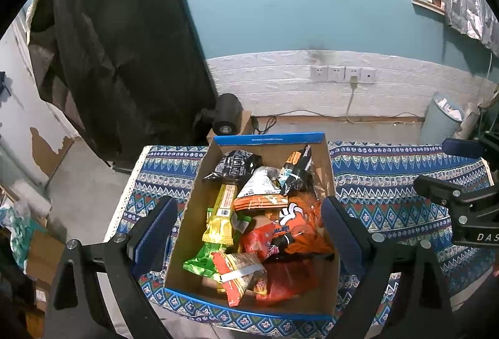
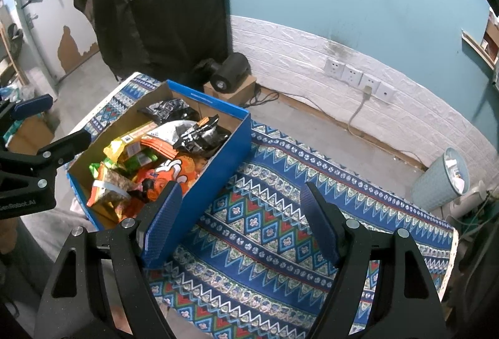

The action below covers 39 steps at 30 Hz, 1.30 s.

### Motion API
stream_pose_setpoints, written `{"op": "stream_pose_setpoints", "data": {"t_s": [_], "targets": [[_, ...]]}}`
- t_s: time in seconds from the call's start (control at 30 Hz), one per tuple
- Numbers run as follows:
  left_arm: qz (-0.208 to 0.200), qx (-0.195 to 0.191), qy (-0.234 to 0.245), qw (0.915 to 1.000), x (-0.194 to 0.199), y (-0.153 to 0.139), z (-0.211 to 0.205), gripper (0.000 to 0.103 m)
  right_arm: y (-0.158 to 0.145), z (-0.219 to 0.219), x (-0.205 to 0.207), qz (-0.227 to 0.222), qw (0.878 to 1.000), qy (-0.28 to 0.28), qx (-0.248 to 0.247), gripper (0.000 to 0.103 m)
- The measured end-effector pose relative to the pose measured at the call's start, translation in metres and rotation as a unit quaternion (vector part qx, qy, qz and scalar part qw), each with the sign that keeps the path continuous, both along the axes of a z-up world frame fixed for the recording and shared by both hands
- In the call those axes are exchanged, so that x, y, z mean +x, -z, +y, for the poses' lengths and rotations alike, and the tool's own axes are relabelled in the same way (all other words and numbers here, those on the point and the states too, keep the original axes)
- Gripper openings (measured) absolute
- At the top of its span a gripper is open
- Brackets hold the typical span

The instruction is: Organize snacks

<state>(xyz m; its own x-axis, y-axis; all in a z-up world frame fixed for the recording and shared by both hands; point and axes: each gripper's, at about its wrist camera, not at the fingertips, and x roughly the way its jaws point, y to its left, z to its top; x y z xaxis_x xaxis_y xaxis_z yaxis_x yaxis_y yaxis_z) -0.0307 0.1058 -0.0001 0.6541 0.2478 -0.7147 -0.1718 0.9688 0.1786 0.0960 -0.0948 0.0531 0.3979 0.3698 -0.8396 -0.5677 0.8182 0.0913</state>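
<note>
Snacks (image 1: 265, 214) were all piled in a blue cardboard box (image 1: 268, 138) on the patterned tablecloth (image 2: 280, 214): crinkly orange, yellow, green and black packets, pretty jumbled. We had our left gripper (image 1: 249, 233) spread wide, holding nothing, over the box, and our right gripper (image 2: 243, 223) likewise wide and holding nothing, over the cloth just beside it.

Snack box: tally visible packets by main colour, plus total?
In the box, counting what shows (more may be buried):
Black packets: 2
White packet: 1
Orange packets: 2
Yellow packet: 1
Green packet: 1
Red packets: 3
Total: 10
</note>
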Motion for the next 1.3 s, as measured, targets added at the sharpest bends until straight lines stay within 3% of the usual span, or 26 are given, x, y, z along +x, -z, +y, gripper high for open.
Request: {"op": "stream_pose_setpoints", "data": {"t_s": [1.3], "targets": [[0.01,-0.018,0.0,0.9998,-0.0012,0.0025,-0.0002,0.094,0.0046,0.0007,-0.0023,0.007,1.0,-0.002,-0.003,0.077]]}}
